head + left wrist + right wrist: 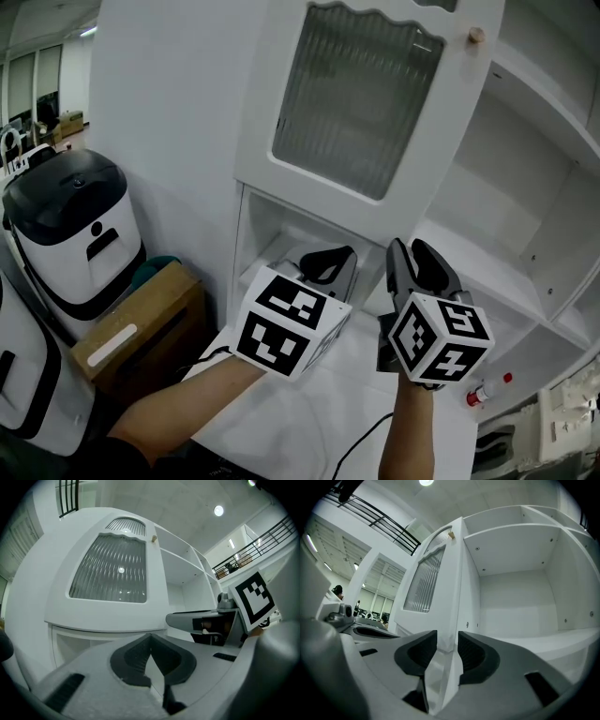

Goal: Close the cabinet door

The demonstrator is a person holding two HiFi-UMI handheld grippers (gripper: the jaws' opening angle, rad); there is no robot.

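Observation:
The white cabinet door [361, 94] with a ribbed glass pane stands swung wide open, a small wooden knob [477, 36] at its upper corner. In the right gripper view the door [429, 581] shows edge-on, and its free lower edge runs down between the jaws of my right gripper [447, 648]. Those jaws stand apart on either side of the edge, and I see no clear press on it. My left gripper [328, 264] sits beside the right gripper [412, 258], just below the door. The left gripper [150, 639] is shut with its tips touching, nothing between them, and faces the door [112, 569].
Bare white cabinet shelves [525, 187] lie open to the right of the door. A black-and-white appliance [70, 225] and a cardboard box [141, 323] stand at the left. A small red-capped bottle [483, 392] lies low at the right, and a black cable [361, 445] runs over the white counter [309, 412].

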